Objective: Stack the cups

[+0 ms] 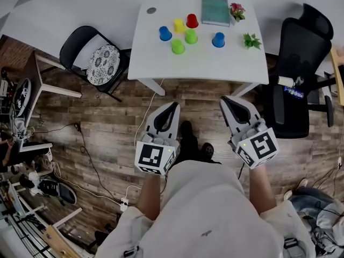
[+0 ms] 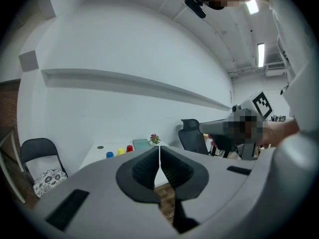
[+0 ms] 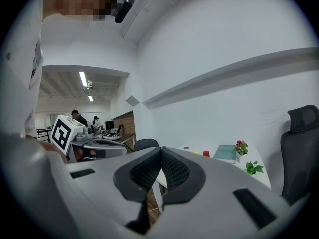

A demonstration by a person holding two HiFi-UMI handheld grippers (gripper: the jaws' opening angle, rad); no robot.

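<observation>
From above, six cups (image 1: pixel 191 36) dot the table (image 1: pixel 215 63) — left gripper view catches three.

I see matt grey plastic on my left tongs (image 1: pixel 174 106) and right tongs (image 1: pixel 226 99), ribbed black pads (image 2: pixel 143 172), glossy plastic cups (image 1: pixel 178 47) on a smooth white table (image 1: pixel 215 64) ahead, and a grainy wood floor (image 1: pixel 107 128) beneath.

White desk (image 1: pixel 215 63) is pushed up against a plain white wall (image 2: pixel 124 39) that has a long ledge (image 2: pixel 124 82) running across it, and the floor (image 1: pixel 107 125) is wood planks with a few cables (image 1: pixel 88 160) trailing around. Black folding chair (image 1: pixel 78 42) with a patterned cushion (image 1: pixel 103 64) sits off the desk's left edge, and a black office chair (image 1: pixel 303 47) off the right. Strip lights (image 2: pixel 260 55) are on up in the ceiling.
</observation>
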